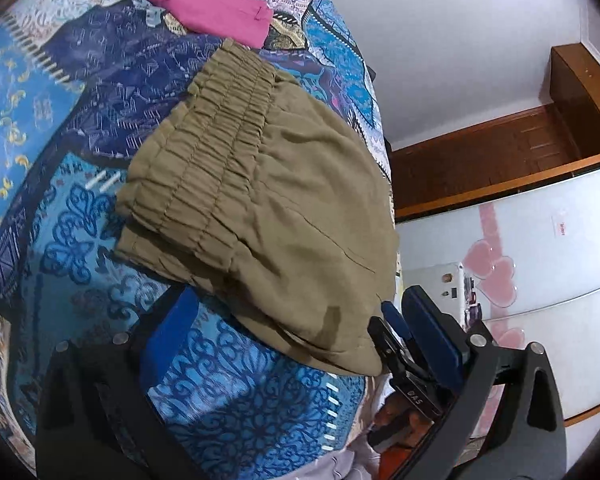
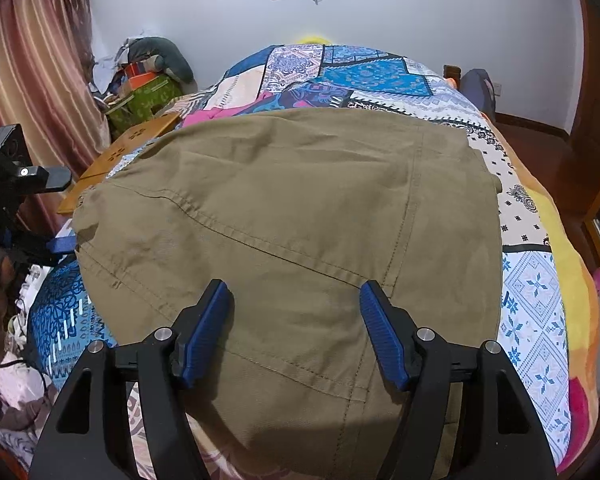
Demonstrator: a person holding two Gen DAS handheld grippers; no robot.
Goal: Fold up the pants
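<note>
We see khaki pants (image 2: 284,232) folded on patchwork bedspread (image 2: 536,288), elastic waistband (image 1: 216,128) toward far side. Right gripper (image 2: 296,320) wide open over near cloth. Left gripper (image 1: 300,336) also wide, near pants' edge, holding nothing. Pink garment (image 1: 208,4) lies far, apart. Bare bedspread right of pants.

Soft even light, fisheye-warped edges, sharp
</note>
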